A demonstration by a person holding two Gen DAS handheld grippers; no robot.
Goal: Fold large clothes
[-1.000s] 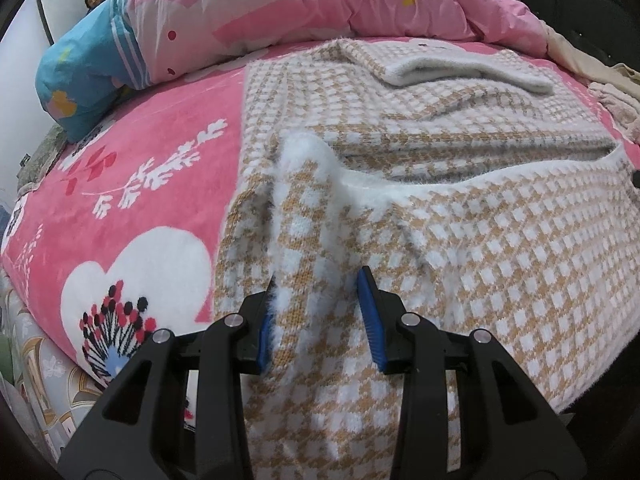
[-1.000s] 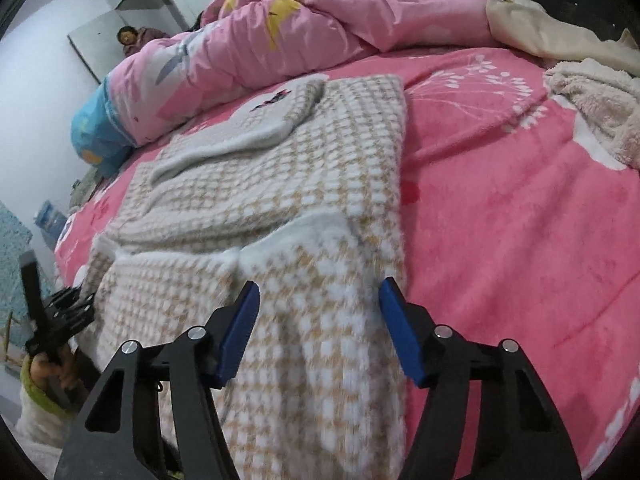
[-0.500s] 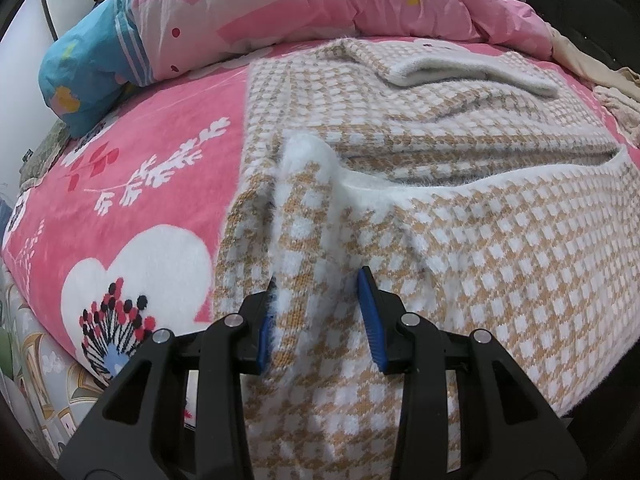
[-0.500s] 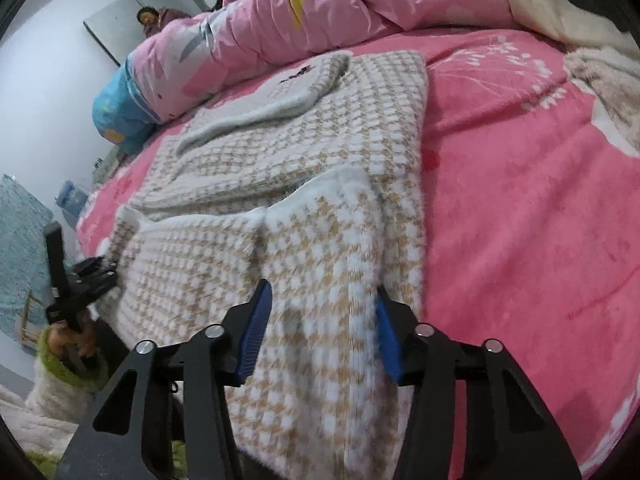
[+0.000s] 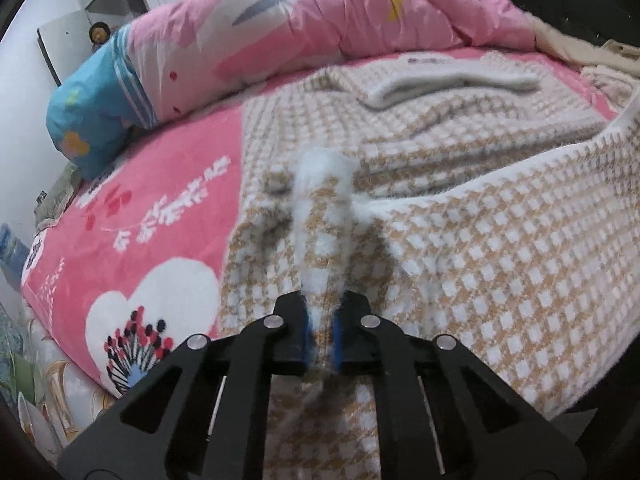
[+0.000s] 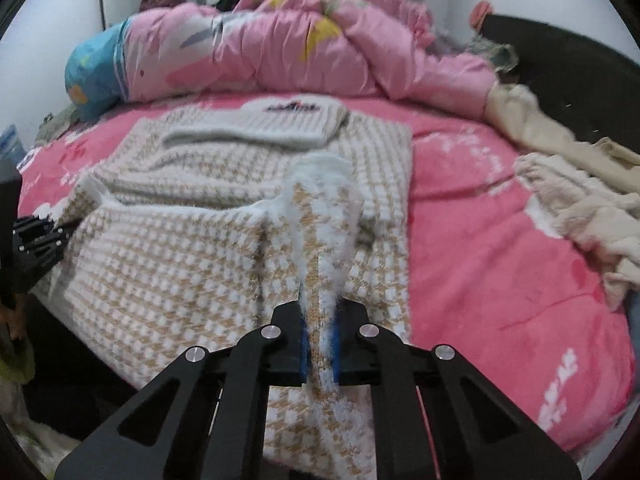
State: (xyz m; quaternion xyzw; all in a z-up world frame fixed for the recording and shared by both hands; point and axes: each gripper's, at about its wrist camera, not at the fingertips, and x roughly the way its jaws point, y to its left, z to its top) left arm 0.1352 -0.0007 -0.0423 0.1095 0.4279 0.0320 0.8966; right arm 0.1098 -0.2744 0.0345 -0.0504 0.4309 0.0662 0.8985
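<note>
A large tan-and-white houndstooth knit sweater [image 5: 460,184] lies on the pink bed, its white collar at the far end; it also shows in the right wrist view [image 6: 180,248]. My left gripper [image 5: 321,334] is shut on the sweater's near left hem corner, which stands up in a pinched ridge. My right gripper [image 6: 320,338] is shut on the near right hem corner, also raised in a ridge. The hem between them is lifted off the bed. The left gripper [image 6: 38,240] shows at the left edge of the right wrist view.
A pink floral blanket [image 5: 160,208] covers the bed. A bunched pink duvet [image 6: 300,44] and blue pillow [image 5: 96,120] lie at the far end. Cream clothes [image 6: 580,208] are piled on the right. The dark headboard [image 6: 560,64] curves behind.
Both grippers have closed on the sweater's near hem corners and lifted them, so the fabric now stands up in pinched ridges. Both views have tilted upward.
</note>
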